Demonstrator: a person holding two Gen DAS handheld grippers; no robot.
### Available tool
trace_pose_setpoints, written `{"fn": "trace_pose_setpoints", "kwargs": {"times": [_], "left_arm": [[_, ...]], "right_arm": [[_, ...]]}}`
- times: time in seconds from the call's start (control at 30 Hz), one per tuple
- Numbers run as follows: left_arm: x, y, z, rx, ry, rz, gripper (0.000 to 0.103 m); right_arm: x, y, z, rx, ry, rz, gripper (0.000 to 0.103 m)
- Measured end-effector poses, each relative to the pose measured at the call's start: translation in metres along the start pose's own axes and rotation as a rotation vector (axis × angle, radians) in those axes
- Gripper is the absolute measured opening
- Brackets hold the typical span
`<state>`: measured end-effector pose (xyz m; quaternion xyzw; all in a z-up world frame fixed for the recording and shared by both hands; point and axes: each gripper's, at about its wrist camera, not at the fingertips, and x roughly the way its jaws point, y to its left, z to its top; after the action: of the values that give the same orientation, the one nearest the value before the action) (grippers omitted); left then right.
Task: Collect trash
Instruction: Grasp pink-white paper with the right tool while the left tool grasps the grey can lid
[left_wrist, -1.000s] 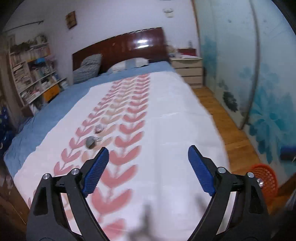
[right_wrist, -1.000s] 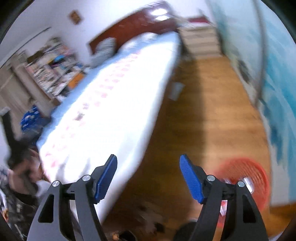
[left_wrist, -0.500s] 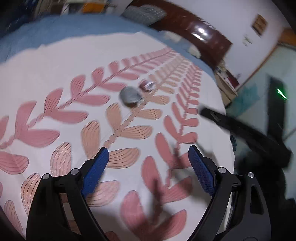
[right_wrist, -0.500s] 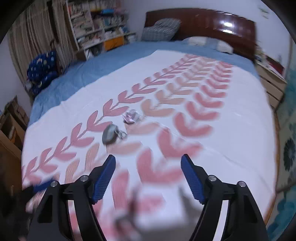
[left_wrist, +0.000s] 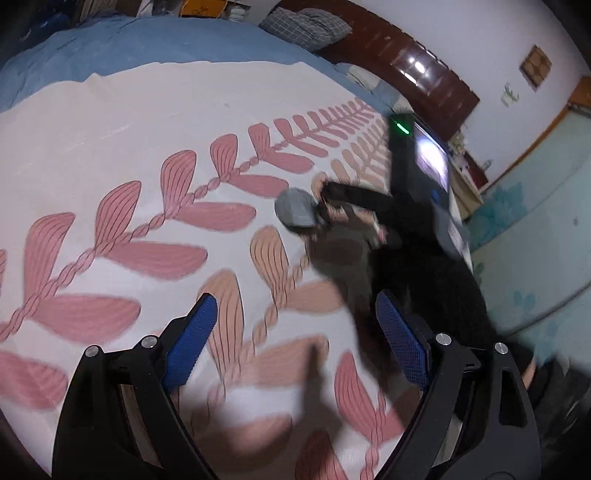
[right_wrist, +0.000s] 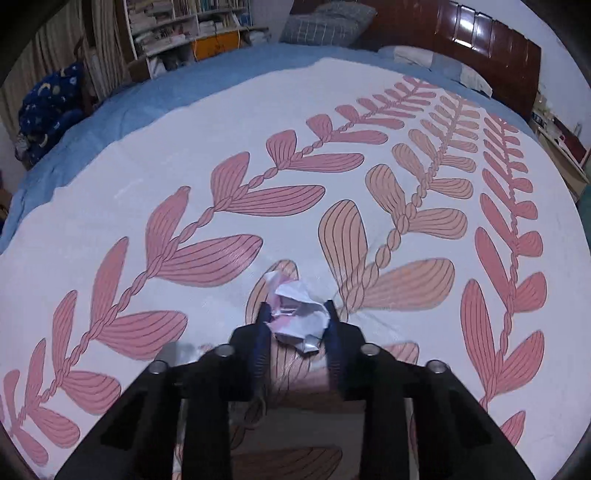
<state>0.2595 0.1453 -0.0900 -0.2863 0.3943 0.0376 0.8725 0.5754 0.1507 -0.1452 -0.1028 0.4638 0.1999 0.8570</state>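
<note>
In the right wrist view, the right gripper (right_wrist: 297, 319) sits in the lower middle of the frame, and its jaws are drawn close together around a crumpled paper ball (right_wrist: 297, 317), white with some pink on it. The two blue pads (right_wrist: 263, 332) press against the left and right sides of the ball, which lies on the bedspread (right_wrist: 110, 177), a white cloth printed with rows of pink and orange leaves. At the top of this frame a blue sheet (right_wrist: 155, 92) shows beyond the edge of the bedspread, with a bookshelf (right_wrist: 184, 26) in the upper left, a grey pillow (right_wrist: 325, 22) at the top centre and a dark wooden headboard (right_wrist: 491, 40) in the upper right. In the left wrist view, the left gripper (left_wrist: 293, 339) is at the bottom of the frame with its jaws wide apart and nothing between them; it is above the same bedspread (left_wrist: 110, 140). A grey crumpled wad (left_wrist: 295, 206) lies on the cloth near the centre of this frame, well ahead of the open jaws. Just to its right the right gripper (left_wrist: 332, 205) appears as a dark, blurred shape coming in from the right side, and it seems to touch or almost touch the grey wad, but the blur makes this hard to judge. The headboard (left_wrist: 424, 66) runs across the upper right.
</note>
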Motion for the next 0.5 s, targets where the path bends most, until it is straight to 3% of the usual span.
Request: {"fn": "trace_pose_setpoints", "kwargs": {"times": [0.13, 0.3, 0.43, 0.5], "left_arm": [[0.017, 0.0, 0.02, 0.002, -0.022, -0.046, 0.087], [0.055, -0.017, 0.046, 0.083, -0.009, -0.028, 0.087], [0.105, -0.021, 0.056, 0.128, 0.126, 0.099, 0.087], [0.114, -0.029, 0.056, 0.175, 0.098, 0.127, 0.087]], "right_arm": [[-0.034, -0.023, -0.03, 0.028, -0.065, 0.044, 0.022], [-0.116, -0.062, -0.091, 0.055, -0.129, 0.133, 0.022], [-0.189, -0.092, -0.161, 0.114, -0.145, 0.158, 0.022], [-0.216, -0.098, -0.198, 0.121, -0.136, 0.143, 0.022]]}}
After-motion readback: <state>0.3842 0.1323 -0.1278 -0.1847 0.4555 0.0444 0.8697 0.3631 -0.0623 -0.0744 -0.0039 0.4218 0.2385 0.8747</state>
